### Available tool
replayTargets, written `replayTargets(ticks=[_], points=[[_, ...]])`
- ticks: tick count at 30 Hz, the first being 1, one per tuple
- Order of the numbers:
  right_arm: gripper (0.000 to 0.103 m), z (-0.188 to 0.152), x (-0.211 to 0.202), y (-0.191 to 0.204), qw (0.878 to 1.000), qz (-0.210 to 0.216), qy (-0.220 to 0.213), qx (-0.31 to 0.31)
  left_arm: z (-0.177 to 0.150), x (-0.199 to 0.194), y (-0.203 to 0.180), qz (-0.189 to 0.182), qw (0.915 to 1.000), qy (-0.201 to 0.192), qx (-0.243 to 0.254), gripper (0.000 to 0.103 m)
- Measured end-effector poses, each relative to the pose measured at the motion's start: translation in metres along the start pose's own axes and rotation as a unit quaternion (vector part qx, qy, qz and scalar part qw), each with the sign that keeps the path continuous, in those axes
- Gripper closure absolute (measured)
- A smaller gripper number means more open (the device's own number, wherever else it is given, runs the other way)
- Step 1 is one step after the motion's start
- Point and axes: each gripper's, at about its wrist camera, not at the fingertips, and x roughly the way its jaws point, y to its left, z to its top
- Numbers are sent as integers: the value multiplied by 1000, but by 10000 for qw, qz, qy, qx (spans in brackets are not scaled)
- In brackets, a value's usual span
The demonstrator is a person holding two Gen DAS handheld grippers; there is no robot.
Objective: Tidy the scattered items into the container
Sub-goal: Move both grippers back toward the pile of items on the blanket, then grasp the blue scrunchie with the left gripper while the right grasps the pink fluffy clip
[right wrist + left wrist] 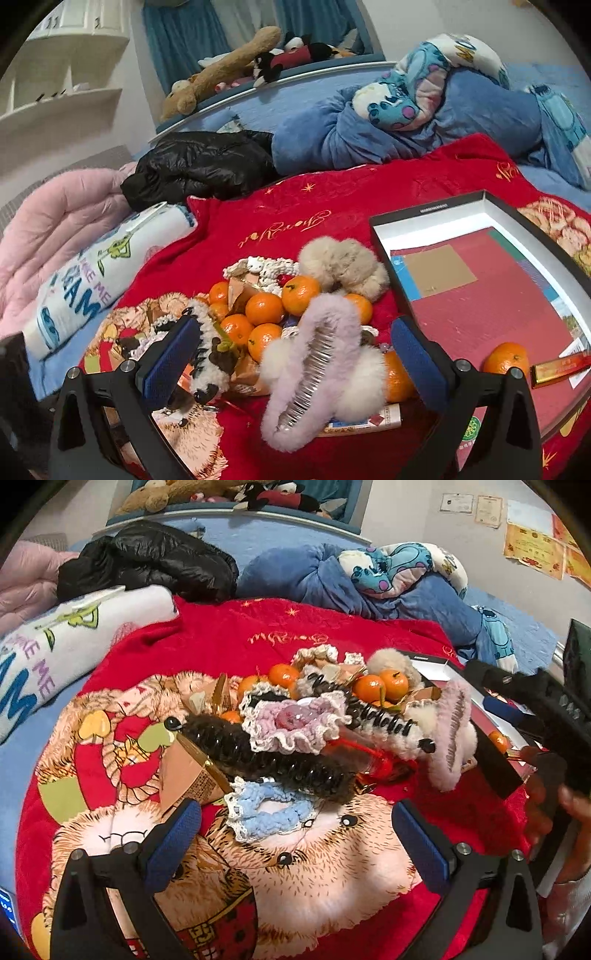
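A pile of items lies on a red blanket (229, 635): several tangerines (264, 308), a blue crochet scrunchie (266, 810), a pink crochet scrunchie (295, 720), a black furry hair claw (266, 755), a pink fluffy hair claw (314, 362) and a beige fluffy scrunchie (343, 266). The container is a shallow black-rimmed box (436, 214) at the right, holding one tangerine (505, 357) and a gold-red bar (557, 367). My left gripper (295, 842) is open, just short of the blue scrunchie. My right gripper (295, 358) is open, with the pink fluffy claw between its fingers.
A black jacket (147, 561), a white printed pillow (55, 642), a blue Stitch blanket (351, 579) and a pink quilt (48, 221) lie behind the pile. Plush toys (258, 55) sit on the headboard ledge. The other gripper and a hand (546, 775) show at the right in the left wrist view.
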Motion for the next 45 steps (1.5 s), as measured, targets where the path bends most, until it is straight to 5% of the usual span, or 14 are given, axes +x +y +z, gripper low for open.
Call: replayTargets(ticks=[10, 14, 20, 43, 45], points=[[0, 5, -5, -7, 9997, 170, 23, 187, 2, 23, 12, 55, 9987, 333, -376, 28], [0, 4, -4, -7, 9995, 192, 63, 222, 3, 26, 16, 70, 9981, 346, -513, 70], [0, 4, -4, -9, 9995, 170, 57, 246, 6, 27, 13, -67, 9982, 331, -501, 90], [0, -1, 29, -17, 9986, -25, 510, 137, 3, -23, 3, 85, 9995, -298, -75, 92], [6, -2, 37, -20, 9979, 17, 631, 170, 3, -23, 3, 98, 9996, -264, -80, 92]])
